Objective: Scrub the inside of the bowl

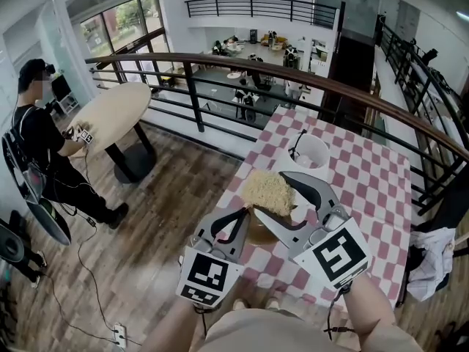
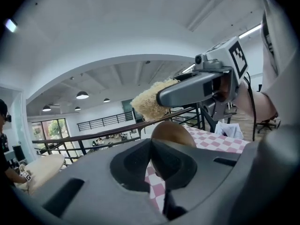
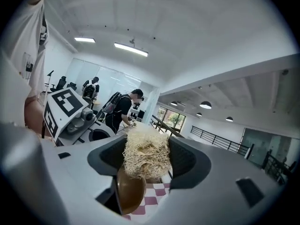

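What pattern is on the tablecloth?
The tablecloth has pink-and-white checks, clearest in the head view.

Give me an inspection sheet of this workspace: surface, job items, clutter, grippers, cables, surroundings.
Surface: table under a pink-and-white checked cloth.
Job's things: brown bowl, held tilted near the table's near edge; straw-coloured scrubber just above it; whether they touch cannot be told.
Clutter: white container with a dark item sticking out, farther back on the cloth.
Grippers: left gripper shut on the bowl's rim; right gripper shut on the scrubber.
Cables: a cable running to a power strip on the wooden floor.
Surroundings: black railing behind the table; a person at a round table; white fabric to the right.
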A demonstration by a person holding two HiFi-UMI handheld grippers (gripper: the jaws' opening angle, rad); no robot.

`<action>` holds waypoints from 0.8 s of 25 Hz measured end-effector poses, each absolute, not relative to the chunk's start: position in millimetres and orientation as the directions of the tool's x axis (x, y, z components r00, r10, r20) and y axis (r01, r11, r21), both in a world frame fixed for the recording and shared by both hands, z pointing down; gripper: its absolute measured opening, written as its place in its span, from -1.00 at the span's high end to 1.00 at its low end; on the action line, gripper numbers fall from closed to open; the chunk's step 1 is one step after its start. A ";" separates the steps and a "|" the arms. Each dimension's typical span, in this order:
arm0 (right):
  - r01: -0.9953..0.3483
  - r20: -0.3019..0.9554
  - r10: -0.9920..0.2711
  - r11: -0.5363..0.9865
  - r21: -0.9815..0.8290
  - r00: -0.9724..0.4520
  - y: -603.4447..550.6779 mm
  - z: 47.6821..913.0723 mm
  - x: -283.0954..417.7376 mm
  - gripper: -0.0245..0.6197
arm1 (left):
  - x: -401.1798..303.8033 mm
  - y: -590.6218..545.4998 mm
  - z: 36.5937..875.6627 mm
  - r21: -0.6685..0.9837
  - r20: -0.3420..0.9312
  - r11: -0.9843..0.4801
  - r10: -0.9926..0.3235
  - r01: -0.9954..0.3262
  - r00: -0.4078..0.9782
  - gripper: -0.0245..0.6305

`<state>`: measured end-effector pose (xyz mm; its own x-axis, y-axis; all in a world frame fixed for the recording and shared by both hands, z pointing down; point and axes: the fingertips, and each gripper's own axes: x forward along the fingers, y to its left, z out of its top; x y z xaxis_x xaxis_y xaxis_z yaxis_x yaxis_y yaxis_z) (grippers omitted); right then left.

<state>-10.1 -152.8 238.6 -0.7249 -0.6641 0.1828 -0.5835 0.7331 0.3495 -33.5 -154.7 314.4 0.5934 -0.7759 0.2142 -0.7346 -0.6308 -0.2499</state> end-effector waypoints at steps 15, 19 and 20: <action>-0.568 0.260 -0.607 0.794 0.215 -0.751 -176.0 244.1 -2.8 0.07 | -20.4 -153.0 288.3 -0.315 0.165 -0.656 -0.749 -0.686 0.641 0.86; -0.596 0.247 -0.625 0.780 0.188 -0.740 -182.6 243.8 10.4 0.07 | -28.8 -157.5 288.9 -0.283 0.163 -0.652 -0.756 -0.704 0.635 0.86; -0.601 0.244 -0.627 0.779 0.181 -0.740 -184.2 244.2 14.1 0.07 | -31.8 -158.7 289.2 -0.259 0.160 -0.654 -0.755 -0.711 0.636 0.86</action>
<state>14.1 -184.2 244.2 -0.7398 -0.6272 0.2436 -0.6007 0.7788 0.1808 -31.8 -158.7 289.2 0.6361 -0.7549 0.1599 -0.7109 -0.6539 -0.2590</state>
